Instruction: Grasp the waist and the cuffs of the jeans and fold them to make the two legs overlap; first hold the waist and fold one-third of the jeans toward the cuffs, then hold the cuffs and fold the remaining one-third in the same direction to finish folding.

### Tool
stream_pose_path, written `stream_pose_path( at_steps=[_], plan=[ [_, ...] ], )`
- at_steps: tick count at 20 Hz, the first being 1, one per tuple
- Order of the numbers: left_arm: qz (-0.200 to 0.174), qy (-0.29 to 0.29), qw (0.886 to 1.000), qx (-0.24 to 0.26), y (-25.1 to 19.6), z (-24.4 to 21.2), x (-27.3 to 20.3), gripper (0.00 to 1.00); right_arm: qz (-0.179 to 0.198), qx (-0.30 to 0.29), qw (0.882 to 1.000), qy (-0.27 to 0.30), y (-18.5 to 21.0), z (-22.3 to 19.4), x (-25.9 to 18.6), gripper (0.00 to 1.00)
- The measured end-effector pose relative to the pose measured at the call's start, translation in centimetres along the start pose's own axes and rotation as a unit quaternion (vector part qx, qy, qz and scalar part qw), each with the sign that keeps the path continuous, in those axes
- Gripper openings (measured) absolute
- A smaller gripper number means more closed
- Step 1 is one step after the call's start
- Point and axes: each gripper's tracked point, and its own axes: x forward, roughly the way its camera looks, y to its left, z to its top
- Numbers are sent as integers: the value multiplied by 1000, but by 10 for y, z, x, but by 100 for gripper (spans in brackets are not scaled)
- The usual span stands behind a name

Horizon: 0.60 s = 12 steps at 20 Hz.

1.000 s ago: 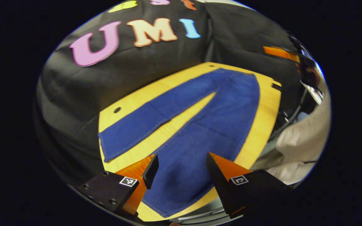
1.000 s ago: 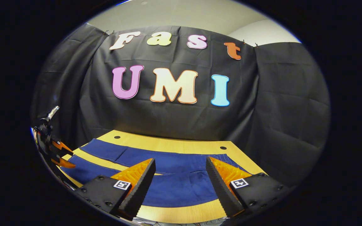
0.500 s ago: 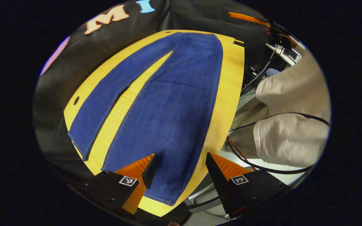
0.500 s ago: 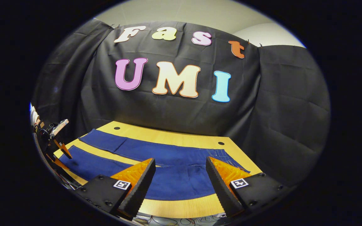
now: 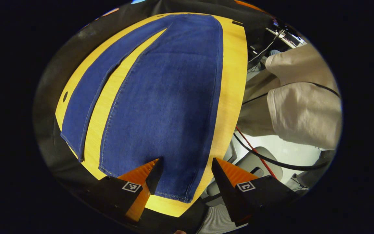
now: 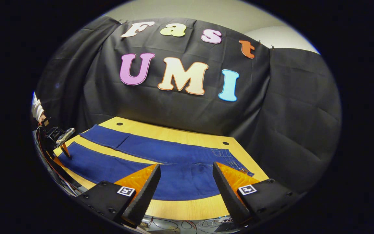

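The jeans (image 5: pixel 161 97) lie flat on the wooden table (image 5: pixel 232 81), with the two legs spread apart in a narrow V so that a strip of the table shows between them. In the left gripper view, the left gripper (image 5: pixel 185 175) hangs above the cuff (image 5: pixel 174 191) of the near leg, at the table's end; its jaws are spread wide and hold nothing. To the right of the table, a person's light trousers (image 5: pixel 304 107) and some cables (image 5: pixel 265 156) are visible.

In the right gripper view, the right gripper (image 6: pixel 185 182) is above the near edge of the table, close to the waist (image 6: pixel 229 159), with its jaws also spread and empty. The left gripper (image 6: pixel 60 143) shows far on the left, at the cuff end.
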Motion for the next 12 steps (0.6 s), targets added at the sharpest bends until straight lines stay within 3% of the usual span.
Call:
stream_pose_path(
  at_steps=[12],
  plan=[
    [-16,38,999,7,-4,-2,1,94,28,35,999,5,27,-1,15,99]
  ],
)
